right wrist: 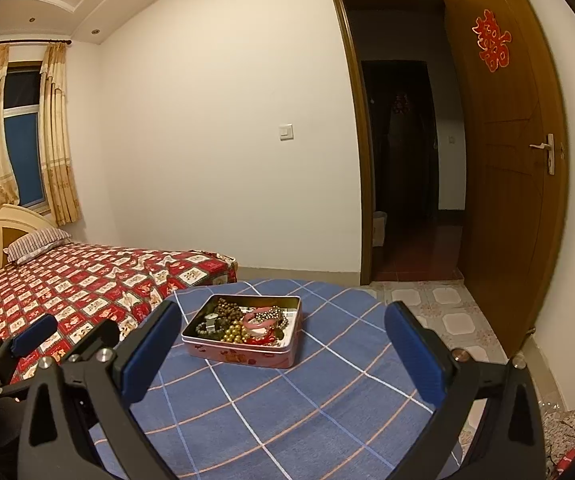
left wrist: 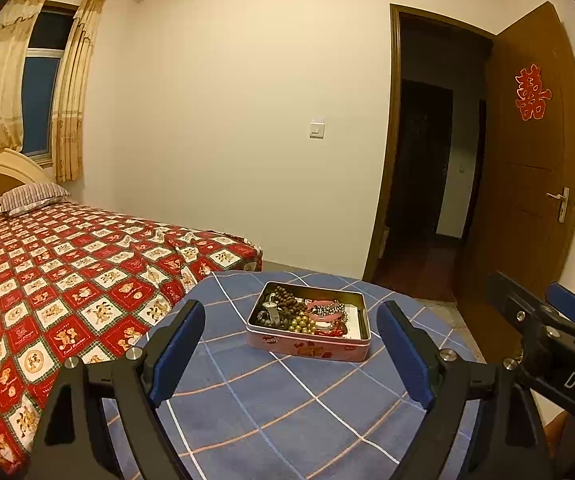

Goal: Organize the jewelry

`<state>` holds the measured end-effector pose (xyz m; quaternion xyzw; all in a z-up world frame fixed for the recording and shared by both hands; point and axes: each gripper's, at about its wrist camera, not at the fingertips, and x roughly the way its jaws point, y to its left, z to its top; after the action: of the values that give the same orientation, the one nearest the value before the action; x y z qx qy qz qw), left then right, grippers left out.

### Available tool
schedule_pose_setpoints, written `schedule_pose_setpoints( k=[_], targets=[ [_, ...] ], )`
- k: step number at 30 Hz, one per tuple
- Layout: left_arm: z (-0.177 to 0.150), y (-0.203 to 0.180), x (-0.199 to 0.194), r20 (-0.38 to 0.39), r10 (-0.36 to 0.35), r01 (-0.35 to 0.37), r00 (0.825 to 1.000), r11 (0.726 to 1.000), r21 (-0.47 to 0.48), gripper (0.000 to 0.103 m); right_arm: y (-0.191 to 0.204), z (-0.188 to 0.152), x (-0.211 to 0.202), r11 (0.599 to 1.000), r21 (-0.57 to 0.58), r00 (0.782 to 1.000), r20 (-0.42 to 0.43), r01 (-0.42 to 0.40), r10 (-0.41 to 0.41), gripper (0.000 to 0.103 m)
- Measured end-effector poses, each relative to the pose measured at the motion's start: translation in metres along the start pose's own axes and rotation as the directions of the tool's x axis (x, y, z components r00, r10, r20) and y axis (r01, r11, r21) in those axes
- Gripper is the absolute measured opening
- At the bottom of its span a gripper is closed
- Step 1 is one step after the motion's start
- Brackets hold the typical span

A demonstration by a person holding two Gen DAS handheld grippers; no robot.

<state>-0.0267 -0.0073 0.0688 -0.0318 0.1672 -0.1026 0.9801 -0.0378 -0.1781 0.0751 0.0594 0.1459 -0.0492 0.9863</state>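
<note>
A pink tin box [left wrist: 307,349] stands on a round table with a blue checked cloth [left wrist: 271,412]. It holds a heap of jewelry [left wrist: 301,312]: brown wooden beads, gold beads, silver beads, a pink bangle, a watch and red pieces. My left gripper [left wrist: 291,352] is open and empty, held back from the box on its near side. In the right wrist view the box [right wrist: 243,354] and jewelry [right wrist: 243,322] lie ahead, left of centre. My right gripper [right wrist: 283,352] is open and empty, back from the box. The right gripper shows at the left view's right edge [left wrist: 547,320].
A bed with a red patterned cover [left wrist: 67,280] lies to the left of the table. A brown door [left wrist: 527,152] stands open at the right, with a dark doorway [left wrist: 427,160] beside it. Tiled floor [right wrist: 447,312] lies beyond the table.
</note>
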Motion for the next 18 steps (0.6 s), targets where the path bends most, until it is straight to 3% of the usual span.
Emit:
schedule_pose_setpoints(
  k=[18],
  targets=[
    [0.0016,-0.0031,-0.0031,0.030,0.002,-0.003,1.000,0.999,0.036,0.088,-0.0033,0.0035,-0.0009,1.000,0.006,1.000,0.004,0.010,-0.010,0.103]
  ],
)
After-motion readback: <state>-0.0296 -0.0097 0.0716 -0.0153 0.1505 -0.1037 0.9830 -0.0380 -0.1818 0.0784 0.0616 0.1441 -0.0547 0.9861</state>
